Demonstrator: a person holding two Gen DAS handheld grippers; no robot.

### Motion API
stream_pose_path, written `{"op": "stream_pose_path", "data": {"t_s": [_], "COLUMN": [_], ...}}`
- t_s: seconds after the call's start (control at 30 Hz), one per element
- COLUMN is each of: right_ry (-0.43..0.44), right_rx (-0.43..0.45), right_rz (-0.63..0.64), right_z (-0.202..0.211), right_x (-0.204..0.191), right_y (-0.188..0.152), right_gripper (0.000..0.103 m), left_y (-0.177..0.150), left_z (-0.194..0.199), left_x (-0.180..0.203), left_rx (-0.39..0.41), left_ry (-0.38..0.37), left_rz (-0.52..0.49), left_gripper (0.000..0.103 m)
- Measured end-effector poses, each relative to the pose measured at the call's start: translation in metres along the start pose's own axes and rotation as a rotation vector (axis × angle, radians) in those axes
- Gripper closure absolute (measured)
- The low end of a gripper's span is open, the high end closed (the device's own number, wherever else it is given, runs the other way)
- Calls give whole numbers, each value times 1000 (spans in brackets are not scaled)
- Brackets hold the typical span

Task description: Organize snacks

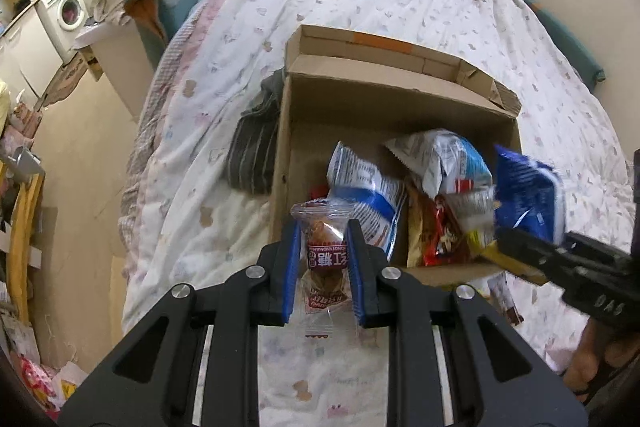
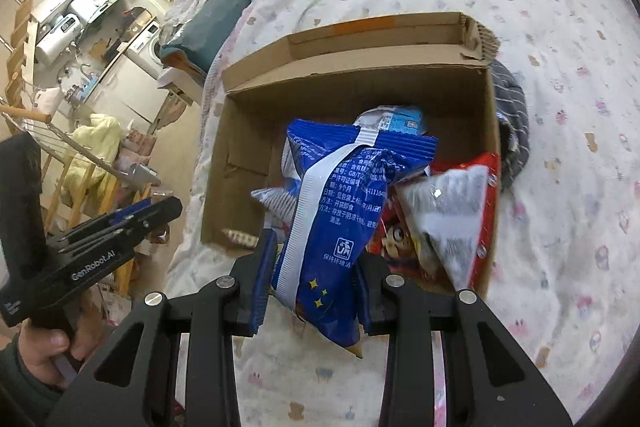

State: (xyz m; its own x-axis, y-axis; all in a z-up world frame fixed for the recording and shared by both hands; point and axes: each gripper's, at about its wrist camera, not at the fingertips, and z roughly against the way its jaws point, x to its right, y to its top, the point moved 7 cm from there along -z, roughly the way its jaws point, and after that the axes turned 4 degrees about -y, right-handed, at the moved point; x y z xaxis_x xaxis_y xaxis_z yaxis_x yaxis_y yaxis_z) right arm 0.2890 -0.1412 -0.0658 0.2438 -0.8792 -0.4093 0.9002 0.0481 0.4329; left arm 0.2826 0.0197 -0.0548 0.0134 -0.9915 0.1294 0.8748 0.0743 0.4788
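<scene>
Two packets are up off the quilt (image 1: pixel 400 7), one in each of your grippers. The open cardboard box (image 2: pixel 360 67) sits on the bed with several snack bags inside it. Your right gripper (image 2: pixel 316 267) is clamped on a blue snack bag (image 2: pixel 340 211), held over the box's near edge. Your left gripper (image 1: pixel 325 255) pinches a small clear pastry packet (image 1: pixel 325 251) just short of the box's near-left corner.
</scene>
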Motion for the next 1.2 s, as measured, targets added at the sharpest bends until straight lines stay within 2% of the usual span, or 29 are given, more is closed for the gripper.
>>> {"op": "stream_pose_path", "data": {"t_s": [0.1,0.2,0.33,0.43,0.67,0.87,1.2], "right_ry": [29,41,35,51,47,37,49], "right_rx": [6,-7,-16,-27,-25,-45,-49], "right_rz": [-20,-38,-4,-5,6,-5,-16], "right_z": [-10,-22,-36,-42,-50,-55,-53], "right_x": [4,8,7,5,5,13,16], "right_y": [-1,-8,-11,-12,-11,-16,-17], "right_gripper": [67,67,67,67,67,67,66], "left_y": [1,2,5,12,19,21,15], "left_z": [-14,-23,-35,-34,-47,-48,-56], "left_x": [6,7,6,3,-2,10,21], "left_rx": [-22,23,19,50,24,45,15], "left_ry": [-22,-16,-59,-44,-66,-54,-60], "left_rz": [-8,-36,-24,-31,40,-6,-41], "left_gripper": [84,84,84,84,84,84,83]}}
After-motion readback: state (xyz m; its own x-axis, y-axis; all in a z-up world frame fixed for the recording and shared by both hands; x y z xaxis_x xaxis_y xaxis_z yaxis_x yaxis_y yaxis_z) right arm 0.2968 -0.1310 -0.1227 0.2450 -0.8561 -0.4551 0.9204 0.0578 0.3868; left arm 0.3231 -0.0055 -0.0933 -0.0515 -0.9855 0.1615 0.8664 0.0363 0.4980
